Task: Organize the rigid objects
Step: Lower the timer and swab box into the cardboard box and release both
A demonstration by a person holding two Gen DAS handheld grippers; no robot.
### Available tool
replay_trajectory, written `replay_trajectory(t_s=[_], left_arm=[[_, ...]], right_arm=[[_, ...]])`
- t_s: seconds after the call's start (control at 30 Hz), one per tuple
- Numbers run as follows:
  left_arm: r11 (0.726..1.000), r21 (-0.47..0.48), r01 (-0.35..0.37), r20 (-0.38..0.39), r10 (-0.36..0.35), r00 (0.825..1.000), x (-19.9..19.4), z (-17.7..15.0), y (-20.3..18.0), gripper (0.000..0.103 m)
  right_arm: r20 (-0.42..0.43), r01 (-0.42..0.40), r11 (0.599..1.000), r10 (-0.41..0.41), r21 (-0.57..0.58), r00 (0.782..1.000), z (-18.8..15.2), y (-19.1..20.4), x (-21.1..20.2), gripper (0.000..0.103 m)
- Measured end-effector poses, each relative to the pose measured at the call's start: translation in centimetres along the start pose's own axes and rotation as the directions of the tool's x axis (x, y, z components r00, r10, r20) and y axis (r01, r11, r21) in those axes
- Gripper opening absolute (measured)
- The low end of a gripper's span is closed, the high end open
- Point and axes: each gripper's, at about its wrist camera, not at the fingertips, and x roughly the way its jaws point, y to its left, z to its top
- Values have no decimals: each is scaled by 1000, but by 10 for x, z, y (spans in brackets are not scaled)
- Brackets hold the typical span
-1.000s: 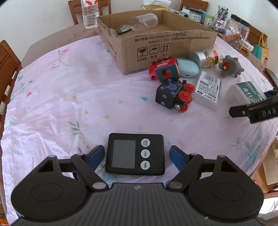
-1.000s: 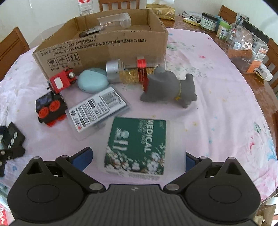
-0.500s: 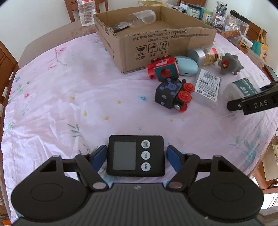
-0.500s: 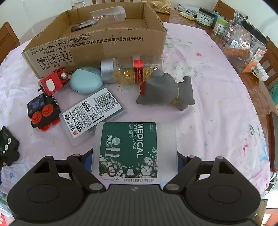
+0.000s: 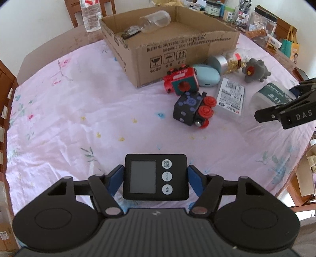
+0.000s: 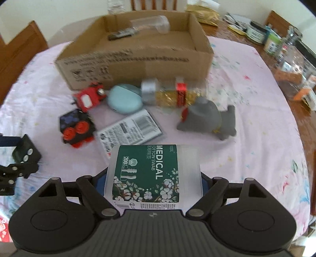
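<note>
Both tongs grip: left (image 5: 155, 178) timer (image 5: 155, 177), right (image 6: 153, 181) swab box (image 6: 150, 176).

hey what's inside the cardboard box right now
Inside the cardboard box: a clear plastic bottle lying down, and a small dark object beside it. The near wall hides part of the floor.

Desk (image 5: 39, 59): wooden top, bare at the far edges.
Cloth (image 5: 69, 122): pink with small flower prints, spread over the desk.
Water bottle (image 5: 89, 13): clear plastic, upright on bare wood behind the cloth.
Chairs (image 6: 21, 45): brown wood, pushed in around the desk.
Jars (image 6: 256, 32): a cluster on bare wood at the far right corner.
Gift bag (image 5: 289, 46): green-and-yellow, beyond the desk's right edge.
</note>
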Motion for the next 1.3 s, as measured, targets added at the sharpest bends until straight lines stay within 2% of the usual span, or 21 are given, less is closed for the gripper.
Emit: replay_trajectory(t_s=[0.17,0.33,0.67,0.87,1.17,1.2,1.3], left_arm=[[1000,4,10,14,-10,1000,-18,11,2,69],[1000,15,2,84,-3,996,-44,34,2,69],[1000,2,-6,249,5,968,-57,106,-3,69],[1000,-11,-24,303,26,953,-37,151,-2,69],[997,-76,-24,272,44,961,3,171,7,69],[996,-85,-30,283,53,958,5,172,8,70],[986,-150,-75,318,120,941,9,176,13,94]], right_arm=[[27,-18,998,20,-59,999,10,2,-13,87],[69,-59,991,68,-121,995,28,-2,-34,87],[190,-57,975,99,-214,977,81,-11,-58,87],[226,-48,970,103,-236,969,110,-19,-57,87],[226,-34,970,89,-239,970,131,-30,-47,87],[227,-33,970,89,-241,970,132,-31,-47,87],[224,-35,967,93,-251,970,137,-32,-45,87]])
